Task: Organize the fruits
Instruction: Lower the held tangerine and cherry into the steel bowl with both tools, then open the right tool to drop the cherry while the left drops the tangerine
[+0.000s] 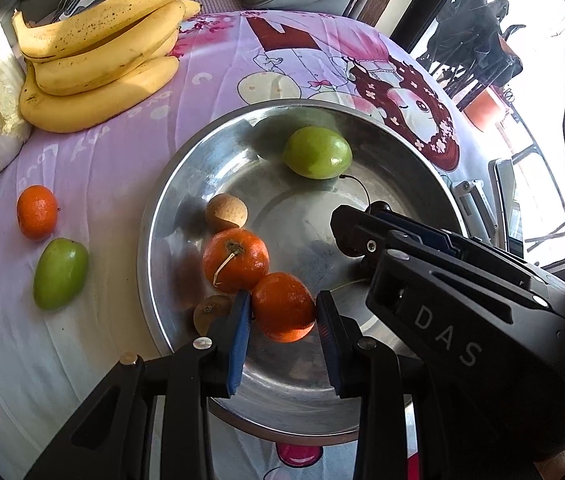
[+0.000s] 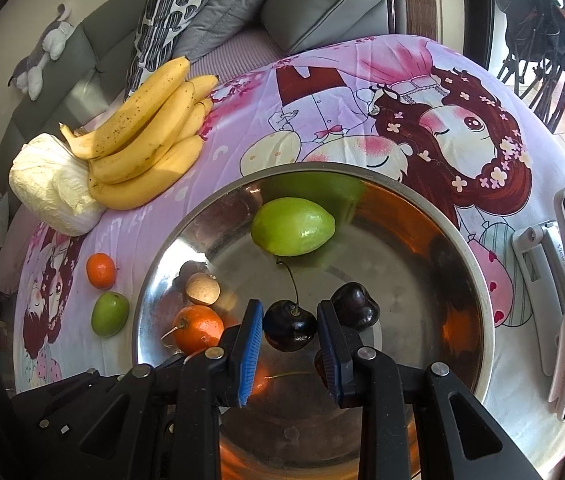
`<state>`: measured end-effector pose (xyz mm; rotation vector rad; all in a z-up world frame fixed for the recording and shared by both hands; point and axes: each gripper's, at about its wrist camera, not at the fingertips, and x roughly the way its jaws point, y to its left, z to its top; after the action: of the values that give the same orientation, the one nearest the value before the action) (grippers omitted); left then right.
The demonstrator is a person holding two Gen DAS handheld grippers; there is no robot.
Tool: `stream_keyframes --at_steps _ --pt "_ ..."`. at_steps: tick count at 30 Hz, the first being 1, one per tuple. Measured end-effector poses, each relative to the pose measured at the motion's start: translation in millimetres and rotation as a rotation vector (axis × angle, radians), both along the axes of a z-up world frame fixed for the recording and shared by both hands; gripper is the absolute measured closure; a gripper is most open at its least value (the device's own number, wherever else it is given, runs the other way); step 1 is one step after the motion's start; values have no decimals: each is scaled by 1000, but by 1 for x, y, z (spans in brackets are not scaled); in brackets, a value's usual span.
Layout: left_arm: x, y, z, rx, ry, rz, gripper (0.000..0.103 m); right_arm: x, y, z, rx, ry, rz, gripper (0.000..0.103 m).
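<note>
Desk (image 2: 242,128): draped in a pink cartoon cloth, it carries everything.
Metal bowl (image 1: 170,184): the collecting place; both grippers hang over it, pointing steeply down.
Bananas (image 1: 98,40): lying at the far edge, outside the bowl.
Green fruit (image 1: 316,152): already in the bowl; a second one (image 1: 60,272) waits on the cloth.
Left gripper (image 1: 284,320): fingers narrowly spread, pinching a small orange (image 1: 282,304) just over the bowl, seemingly for setting down.
Right gripper (image 2: 289,326): fingers nearly together, pinching a dark cherry (image 2: 288,330) above the bowl floor.

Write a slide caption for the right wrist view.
Right gripper holds a dark cherry above the steel bowl.
</note>
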<state>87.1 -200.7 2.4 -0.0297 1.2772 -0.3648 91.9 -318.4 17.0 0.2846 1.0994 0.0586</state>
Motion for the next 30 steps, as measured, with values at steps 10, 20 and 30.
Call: stream_keyframes --at_steps 10,20,30 --pt "2 2 -1 2 7 11 69 1 4 -4 -15 20 18 72" --pt "2 2 -1 -4 12 12 68 3 3 -9 -12 43 15 70" --pt "-1 9 16 -14 -39 20 68 -2 0 9 1 -28 3 68"
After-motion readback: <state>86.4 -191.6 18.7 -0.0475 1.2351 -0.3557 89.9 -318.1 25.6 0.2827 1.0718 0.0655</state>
